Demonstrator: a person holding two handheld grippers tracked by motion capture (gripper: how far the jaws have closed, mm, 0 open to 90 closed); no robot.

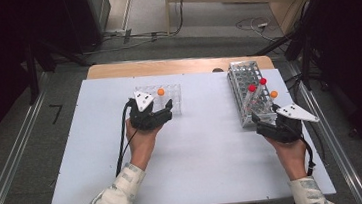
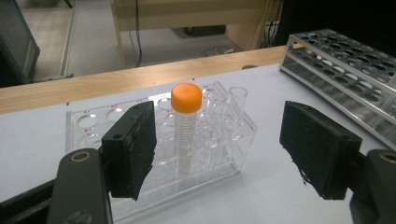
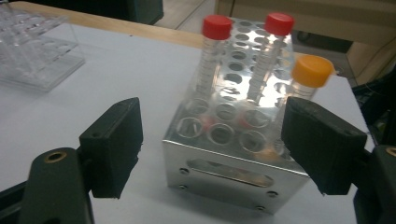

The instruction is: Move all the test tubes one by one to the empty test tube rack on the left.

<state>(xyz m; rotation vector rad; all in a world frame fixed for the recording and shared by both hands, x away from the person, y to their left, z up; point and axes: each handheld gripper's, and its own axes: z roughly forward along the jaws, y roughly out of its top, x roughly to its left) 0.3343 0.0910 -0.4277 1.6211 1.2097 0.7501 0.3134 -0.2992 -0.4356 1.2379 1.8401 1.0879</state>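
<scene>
step: moving tubes between racks, looks like | left gripper (image 1: 162,110) jaws apart, empty, orange-capped tube (image 2: 186,122) parked in clear rack (image 1: 173,104), upper-middle of frame | right gripper (image 1: 267,122) wide open, facing metal rack (image 3: 229,172) at right | next: probably line up on yellow-capped tube (image 3: 309,74), close gently
</scene>
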